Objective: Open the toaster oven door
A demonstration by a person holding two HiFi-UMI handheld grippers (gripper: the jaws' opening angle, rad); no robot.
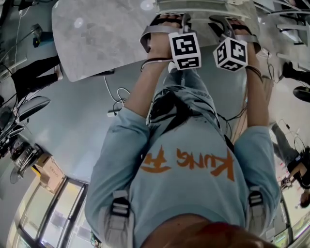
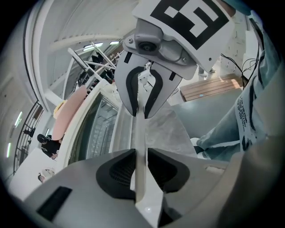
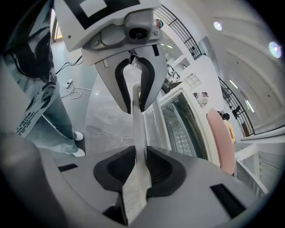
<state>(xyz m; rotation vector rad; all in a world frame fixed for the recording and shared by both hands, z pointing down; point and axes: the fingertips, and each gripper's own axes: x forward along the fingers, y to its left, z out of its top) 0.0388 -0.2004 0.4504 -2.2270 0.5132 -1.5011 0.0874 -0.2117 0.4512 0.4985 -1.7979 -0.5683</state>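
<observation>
The toaster oven [image 1: 193, 6] stands on a marble table at the top of the head view. Its glass door [image 2: 95, 129] [image 3: 182, 124] shows wire racks behind it. A thin white handle bar [image 2: 139, 133] [image 3: 138, 129] runs along the door's edge. My left gripper [image 2: 140, 153] [image 1: 186, 29] is shut on one end of the bar. My right gripper [image 3: 140, 153] [image 1: 223, 31] is shut on the other end. The two grippers face each other along the bar, so each gripper view shows the other gripper at its top, the right gripper [image 2: 143, 107] and the left gripper [image 3: 136, 104].
The marble table [image 1: 101, 38] [image 2: 169, 129] reaches left of the oven. A pink thing [image 2: 71, 107] [image 3: 220, 138] lies on the oven. Cables [image 1: 116, 97] trail on the grey floor. A person in black [image 1: 34, 72] stands far left. A wooden bench [image 2: 211, 87] is behind.
</observation>
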